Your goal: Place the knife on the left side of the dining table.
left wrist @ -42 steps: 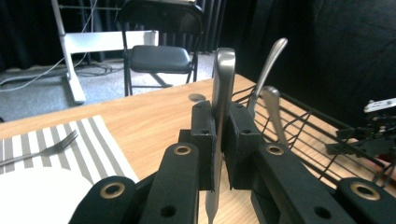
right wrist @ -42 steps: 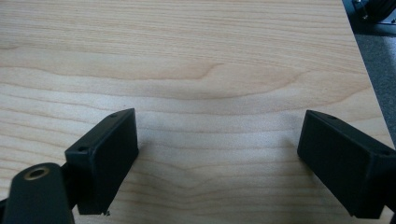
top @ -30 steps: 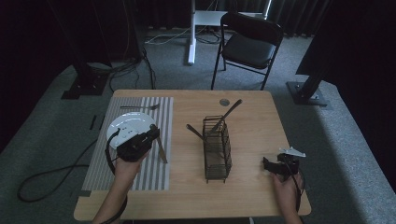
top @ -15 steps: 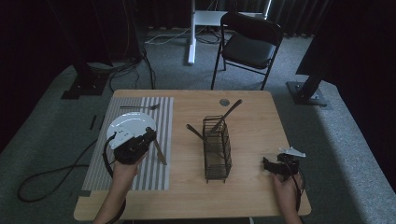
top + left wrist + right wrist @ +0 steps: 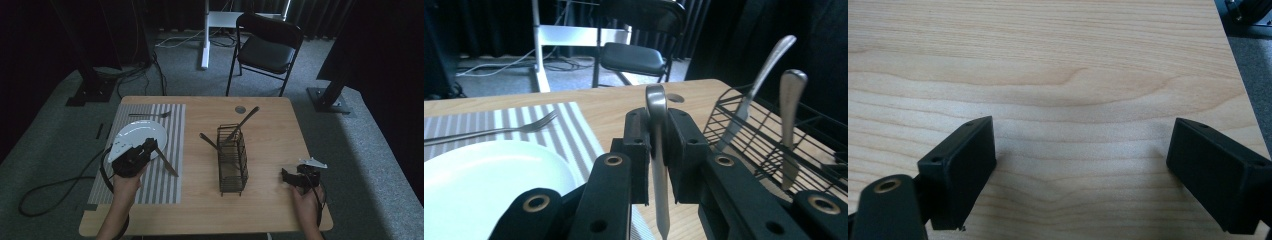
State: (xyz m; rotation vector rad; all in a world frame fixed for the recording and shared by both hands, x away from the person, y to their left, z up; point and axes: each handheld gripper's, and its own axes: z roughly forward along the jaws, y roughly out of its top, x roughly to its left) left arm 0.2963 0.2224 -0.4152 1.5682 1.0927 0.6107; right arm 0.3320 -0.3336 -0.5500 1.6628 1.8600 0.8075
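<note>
My left gripper (image 5: 145, 148) (image 5: 656, 135) is shut on a table knife (image 5: 167, 164) (image 5: 660, 200), whose blade slants down to the right over the striped placemat (image 5: 160, 185). It hovers at the near right edge of a white plate (image 5: 136, 133) (image 5: 484, 185). A fork (image 5: 150, 115) (image 5: 499, 131) lies on the mat beyond the plate. A black wire basket (image 5: 232, 162) (image 5: 749, 145) stands mid-table holding two utensils (image 5: 245, 122) (image 5: 791, 110). My right gripper (image 5: 287, 176) (image 5: 1083, 170) is open low over bare wood (image 5: 1073, 65) near the table's right front corner.
A small round grommet (image 5: 240, 109) sits in the tabletop at the back. Behind the table stand a black folding chair (image 5: 267, 50) and a white stand (image 5: 206, 35). A cable (image 5: 55, 187) trails off the left side onto the carpet.
My left gripper has drifted slightly left and nearer with the knife, along the plate's near right edge. The right gripper has stayed put.
</note>
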